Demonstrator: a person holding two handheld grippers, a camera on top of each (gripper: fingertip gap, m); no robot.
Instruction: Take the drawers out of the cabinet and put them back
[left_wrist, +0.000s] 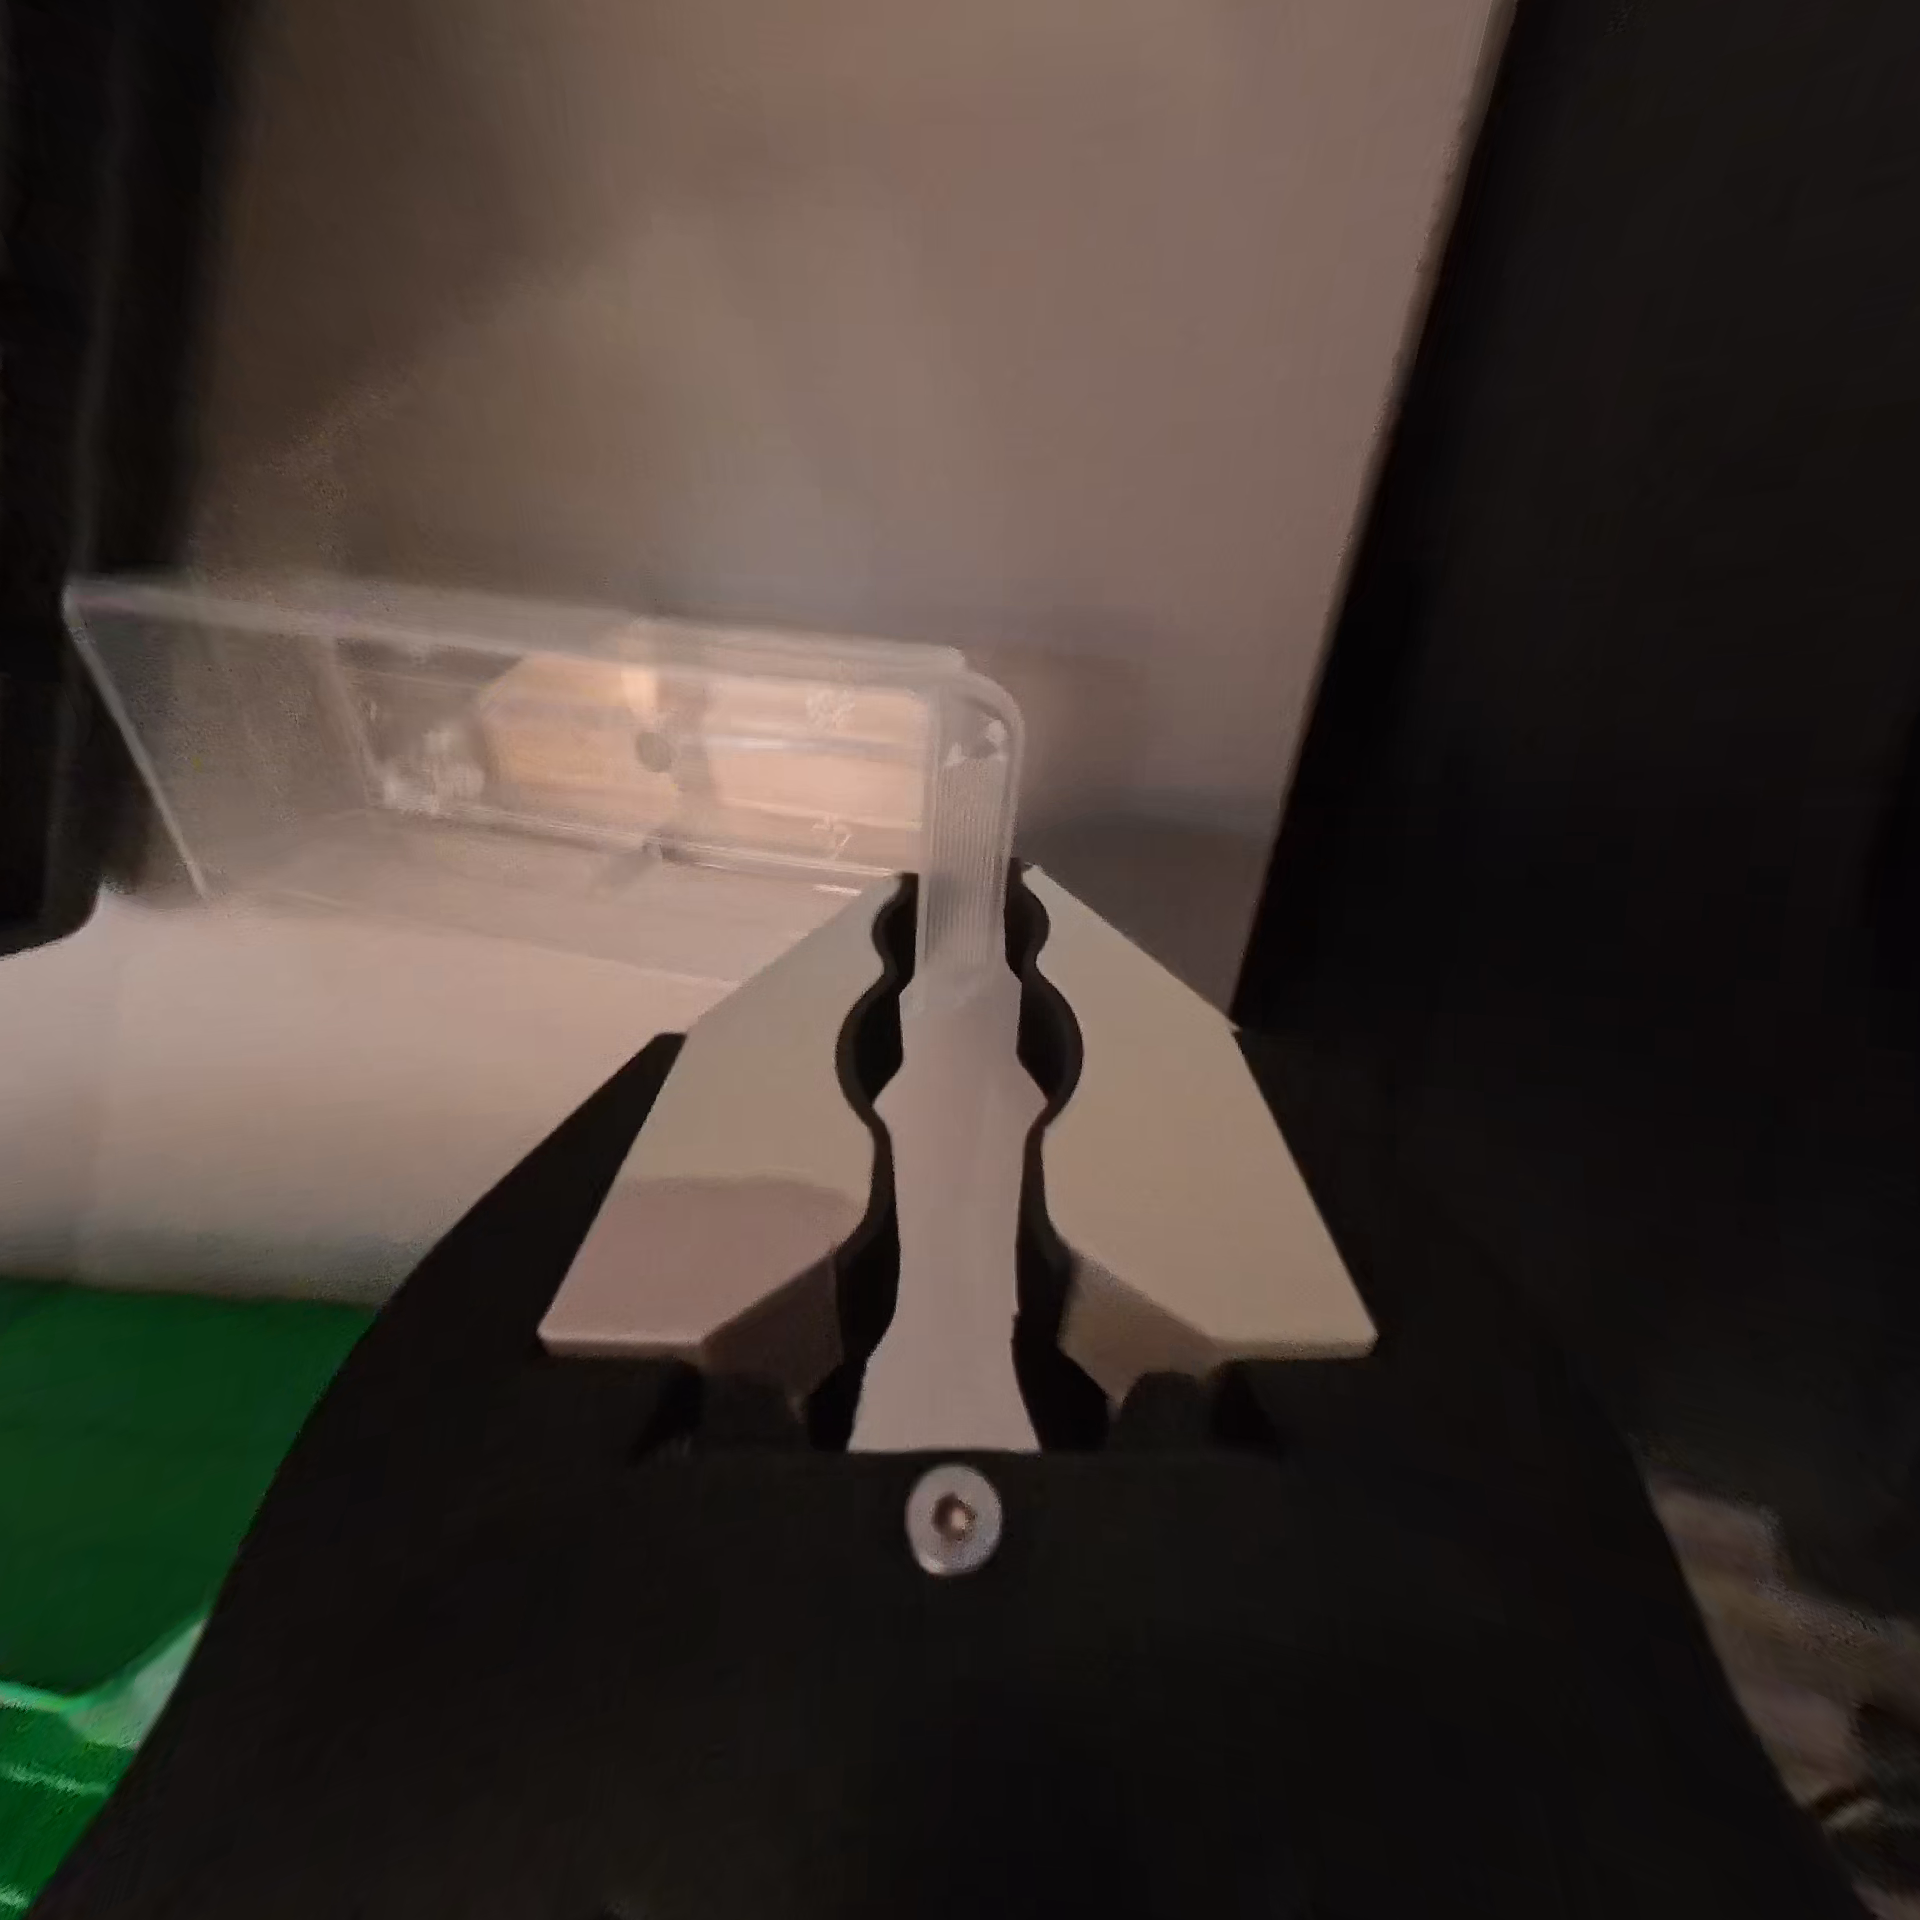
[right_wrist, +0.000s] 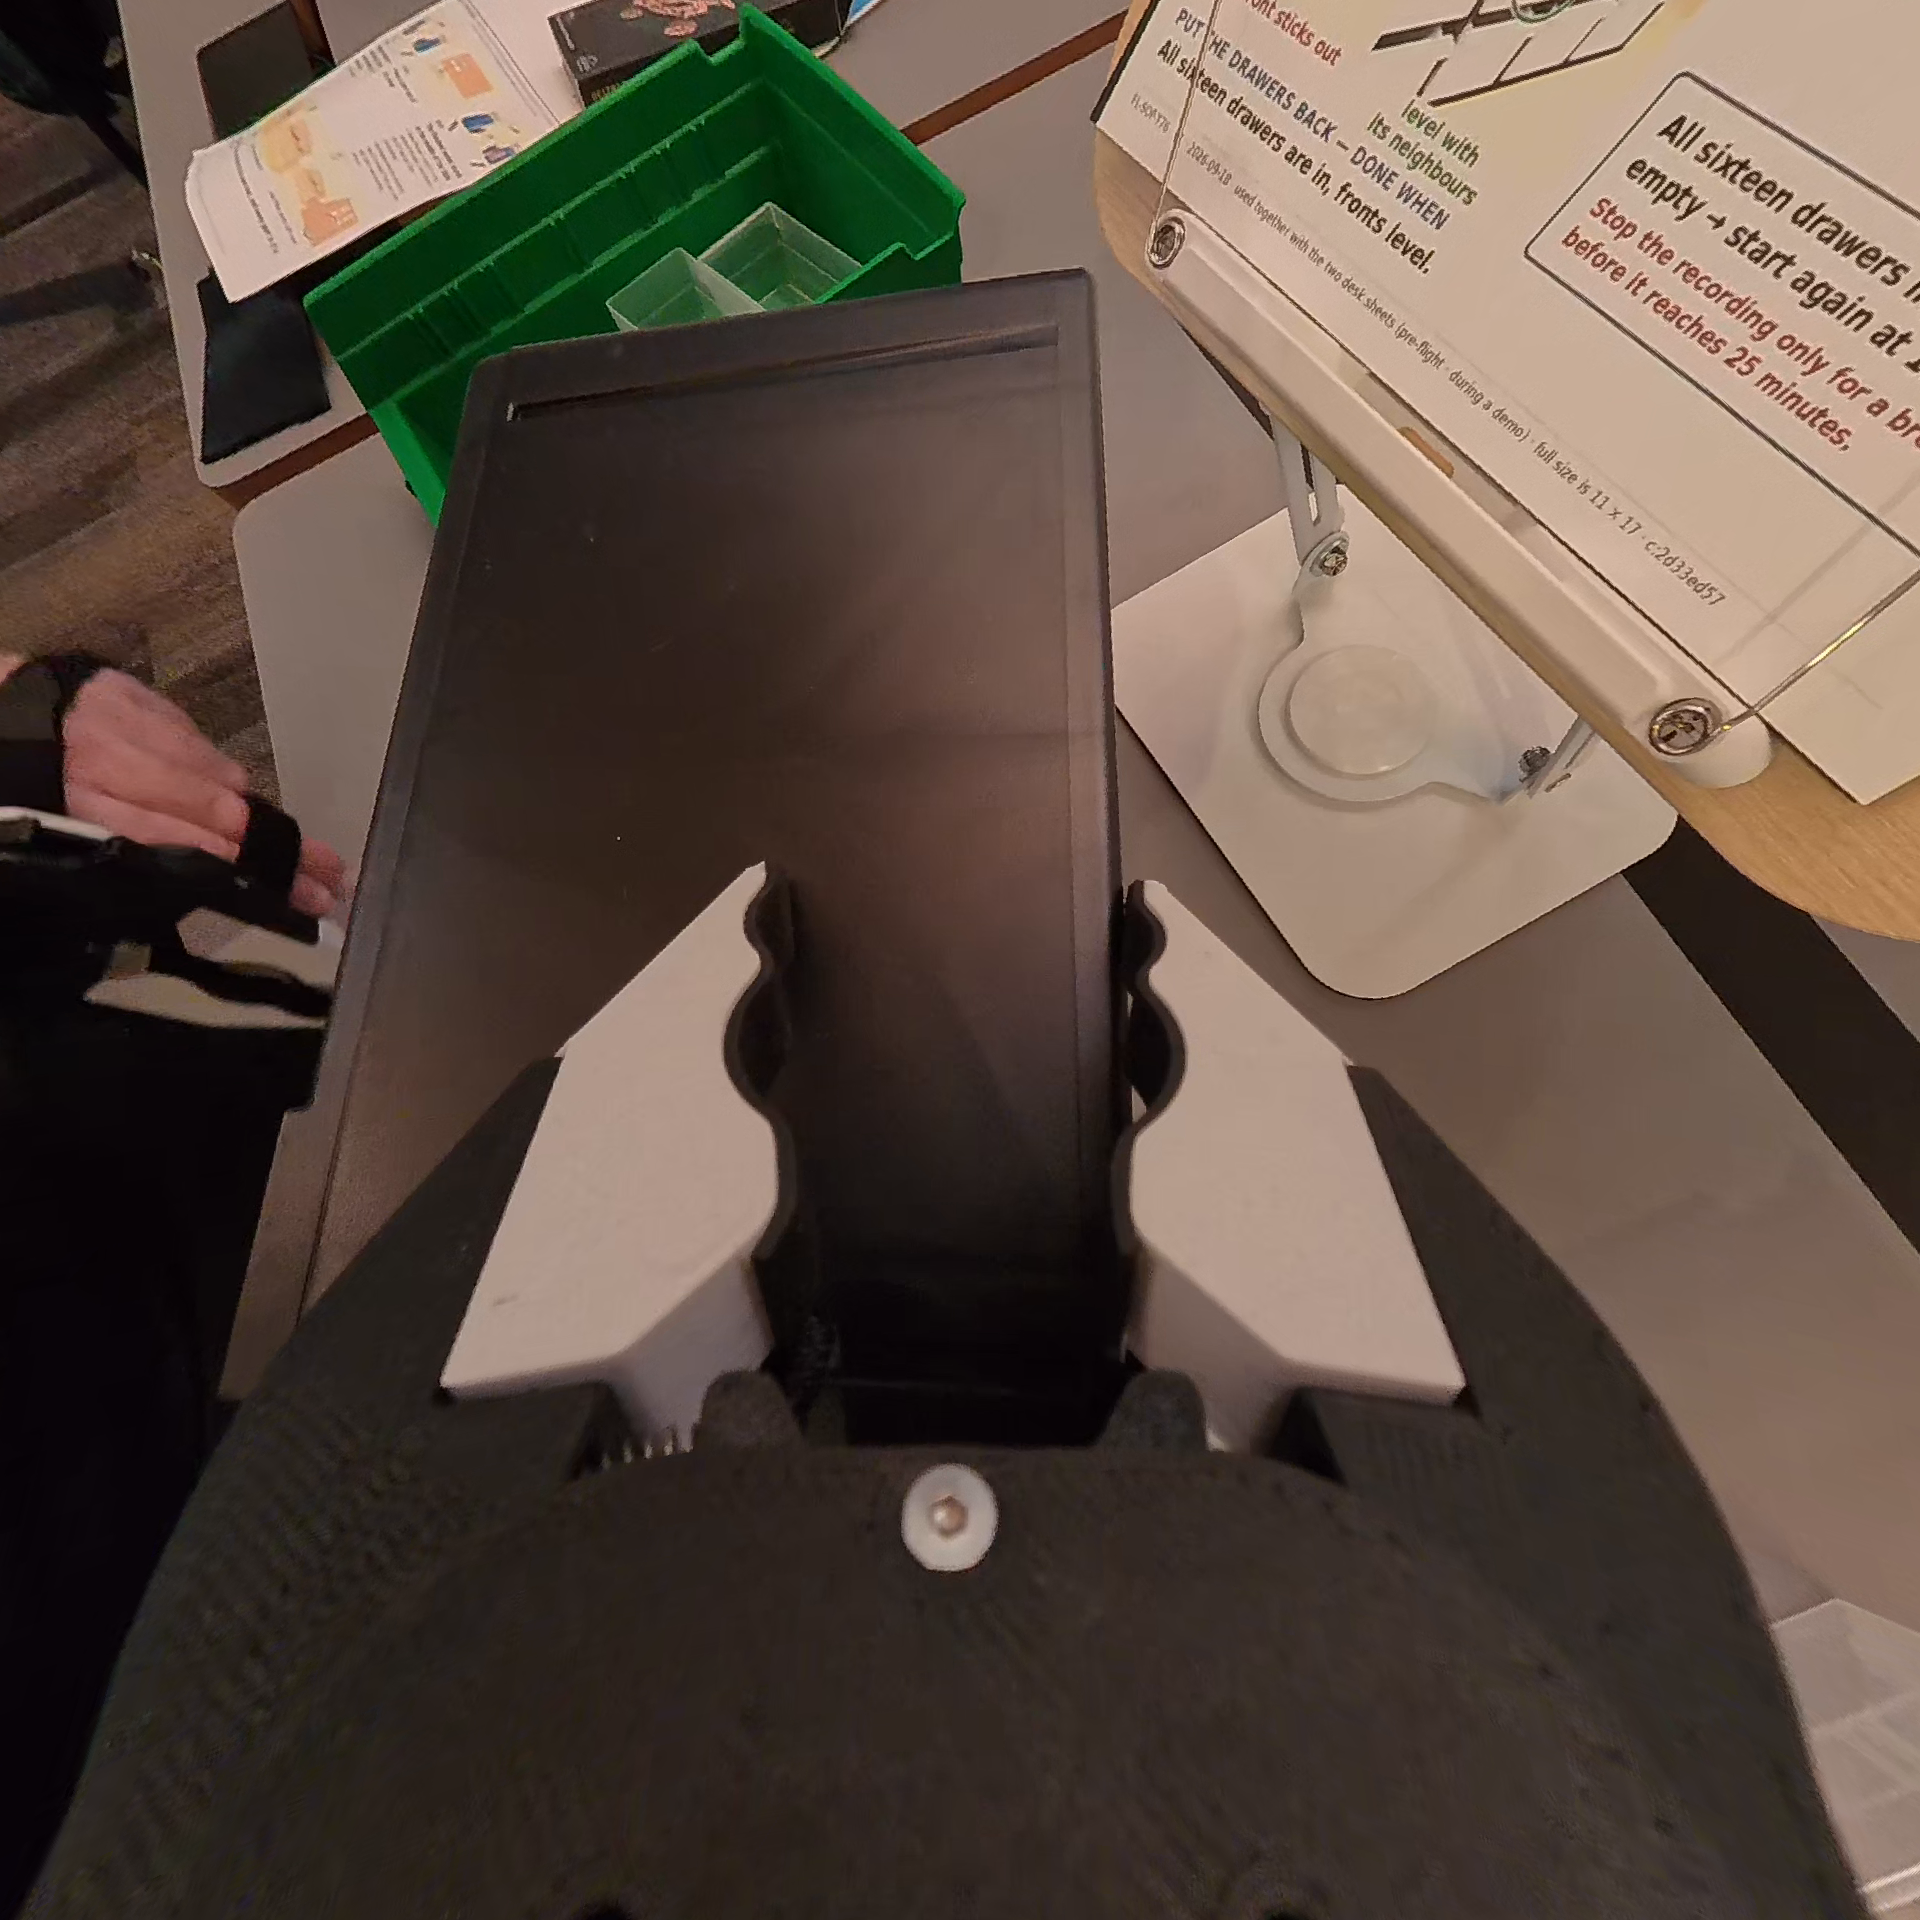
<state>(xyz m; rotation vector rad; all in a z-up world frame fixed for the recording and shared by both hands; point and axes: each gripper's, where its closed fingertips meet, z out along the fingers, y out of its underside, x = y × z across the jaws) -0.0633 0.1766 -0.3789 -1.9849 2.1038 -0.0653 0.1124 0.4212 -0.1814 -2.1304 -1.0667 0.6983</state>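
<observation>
The black cabinet fills the middle of the right wrist view, its top face running from 6 o'clock up toward 12. The right gripper straddles that top near the 6 o'clock end, fingers spread; one lies on the top face and the other hangs over the cabinet's 3 o'clock edge, so I judge it steadies the cabinet without pinching it. At 11 o'clock sits a green bin with 2 clear drawers in it, which suggests the removal phase is under way. At 9 o'clock a hand works the other tool at the cabinet's front.

In the left wrist view, the left gripper is pinched on the ribbed handle tab of a clear drawer, which stretches toward 10 o'clock and looks free of the cabinet. The view is motion-blurred. The next move likely calls for carrying this drawer to the bin and releasing it gently, keeping it level.
</observation>
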